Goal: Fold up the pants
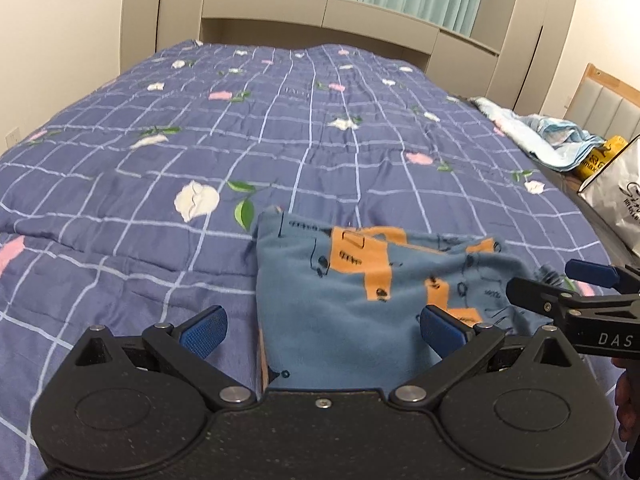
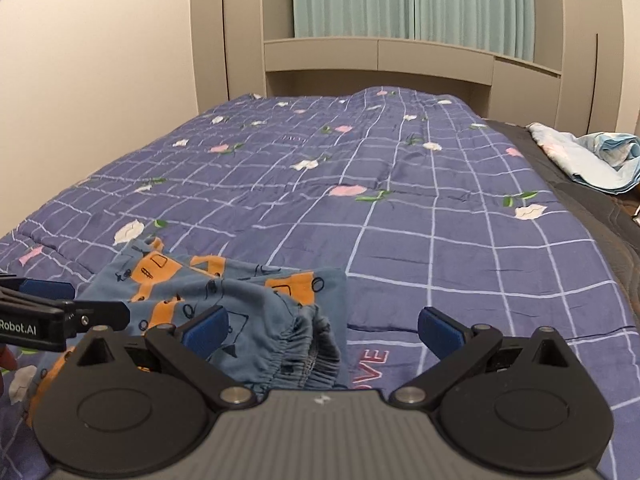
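Observation:
The pants (image 1: 360, 300) are small, blue fleece with orange patches and black drawings. They lie folded in a compact bundle on the purple checked quilt (image 1: 200, 140), close in front of both grippers. My left gripper (image 1: 324, 330) is open, its jaws wide apart over the near edge of the pants, holding nothing. In the right wrist view the pants (image 2: 248, 308) lie at the lower left with the elastic waistband (image 2: 296, 364) toward me. My right gripper (image 2: 324, 330) is open and empty, just right of the waistband. Each gripper shows in the other's view, the right one (image 1: 560, 284) and the left one (image 2: 56, 300).
The quilt (image 2: 400, 200) covers a bed reaching back to a beige headboard cabinet (image 2: 380, 60) and green curtains. A crumpled light blue cloth (image 1: 536, 136) lies at the bed's right edge, beside a white bag (image 1: 616, 196) and a yellow pack.

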`<move>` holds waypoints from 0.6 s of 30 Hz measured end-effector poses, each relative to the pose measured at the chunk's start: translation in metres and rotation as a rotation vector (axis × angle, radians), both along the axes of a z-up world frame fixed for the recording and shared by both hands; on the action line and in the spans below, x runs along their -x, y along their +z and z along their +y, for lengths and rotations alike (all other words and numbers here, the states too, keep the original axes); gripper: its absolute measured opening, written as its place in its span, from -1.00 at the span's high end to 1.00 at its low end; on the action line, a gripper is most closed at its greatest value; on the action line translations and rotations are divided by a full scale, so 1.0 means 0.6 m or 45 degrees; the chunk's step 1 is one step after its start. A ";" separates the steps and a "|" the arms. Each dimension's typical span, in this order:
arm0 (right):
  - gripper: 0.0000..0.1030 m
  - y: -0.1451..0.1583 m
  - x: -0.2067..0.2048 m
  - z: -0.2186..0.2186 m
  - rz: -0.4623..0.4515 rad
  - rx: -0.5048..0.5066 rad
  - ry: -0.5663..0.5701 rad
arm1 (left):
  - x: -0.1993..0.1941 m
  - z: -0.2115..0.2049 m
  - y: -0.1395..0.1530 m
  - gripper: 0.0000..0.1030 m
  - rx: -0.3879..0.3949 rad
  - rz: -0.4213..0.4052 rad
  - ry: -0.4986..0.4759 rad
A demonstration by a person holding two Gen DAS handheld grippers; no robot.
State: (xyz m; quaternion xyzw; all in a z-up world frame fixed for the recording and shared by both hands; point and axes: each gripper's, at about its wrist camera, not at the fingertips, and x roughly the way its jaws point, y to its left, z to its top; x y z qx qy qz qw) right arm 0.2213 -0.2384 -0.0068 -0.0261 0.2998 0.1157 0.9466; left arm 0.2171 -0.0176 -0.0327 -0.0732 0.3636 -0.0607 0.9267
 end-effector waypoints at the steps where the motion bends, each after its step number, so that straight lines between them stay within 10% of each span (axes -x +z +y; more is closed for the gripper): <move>1: -1.00 -0.003 -0.003 0.000 0.006 0.002 0.004 | -0.002 0.000 -0.005 -0.99 -0.003 0.013 0.000; 18: -1.00 -0.053 -0.031 -0.019 0.114 -0.085 0.036 | -0.008 0.005 -0.025 -0.99 0.021 0.071 0.007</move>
